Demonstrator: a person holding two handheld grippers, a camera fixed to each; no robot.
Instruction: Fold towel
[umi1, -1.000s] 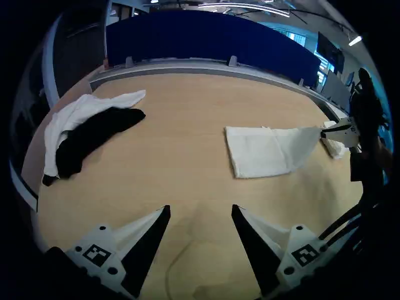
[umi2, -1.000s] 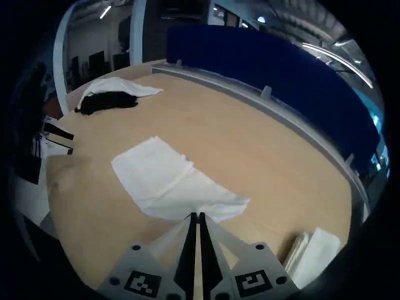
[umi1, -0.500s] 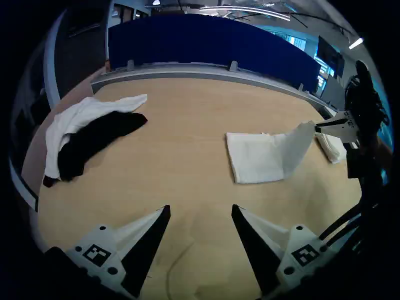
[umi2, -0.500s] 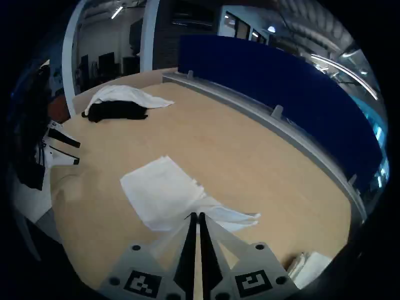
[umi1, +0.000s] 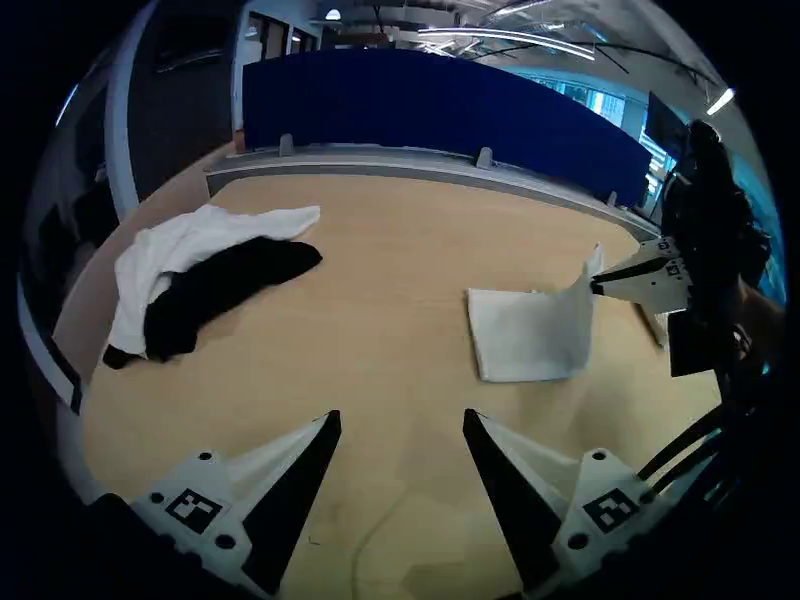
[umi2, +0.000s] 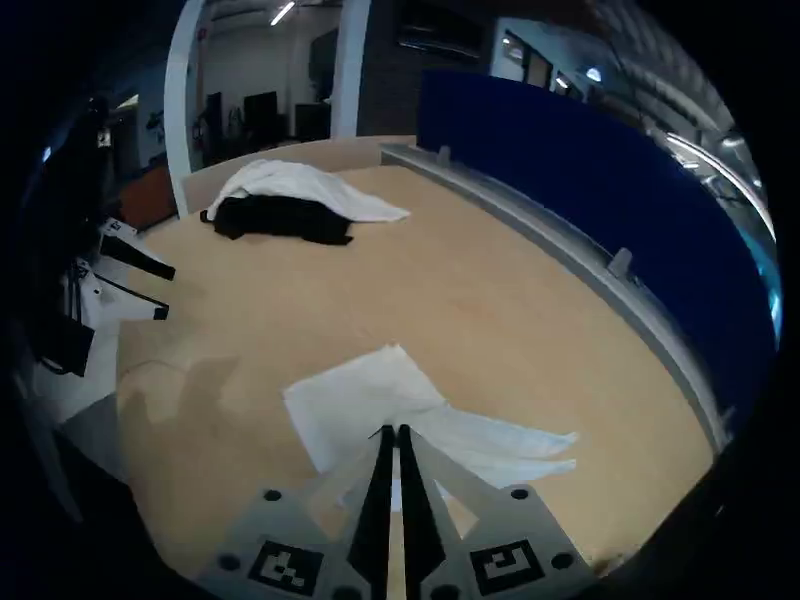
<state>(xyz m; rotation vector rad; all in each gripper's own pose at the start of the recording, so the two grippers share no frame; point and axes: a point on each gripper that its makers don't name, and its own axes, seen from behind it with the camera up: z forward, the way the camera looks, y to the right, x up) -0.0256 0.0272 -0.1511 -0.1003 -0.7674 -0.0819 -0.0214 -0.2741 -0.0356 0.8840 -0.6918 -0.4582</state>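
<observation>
On the wooden bench (umi1: 400, 250), the white towel (umi1: 525, 340) lay at centre right of the left gripper view. Its right edge had been lifted and carried leftward over the rest within the last second, so the fold looked about half made. The right tool (umi2: 390, 438) was clamped on that raised edge, while the left tool (umi1: 400, 412), at the frame's bottom, stood wide apart and touched nothing.

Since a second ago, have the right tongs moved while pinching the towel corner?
Yes. In the left gripper view the right tongs have carried the white towel corner leftward, toward the black-and-white cloth pile lying on the table.
</observation>
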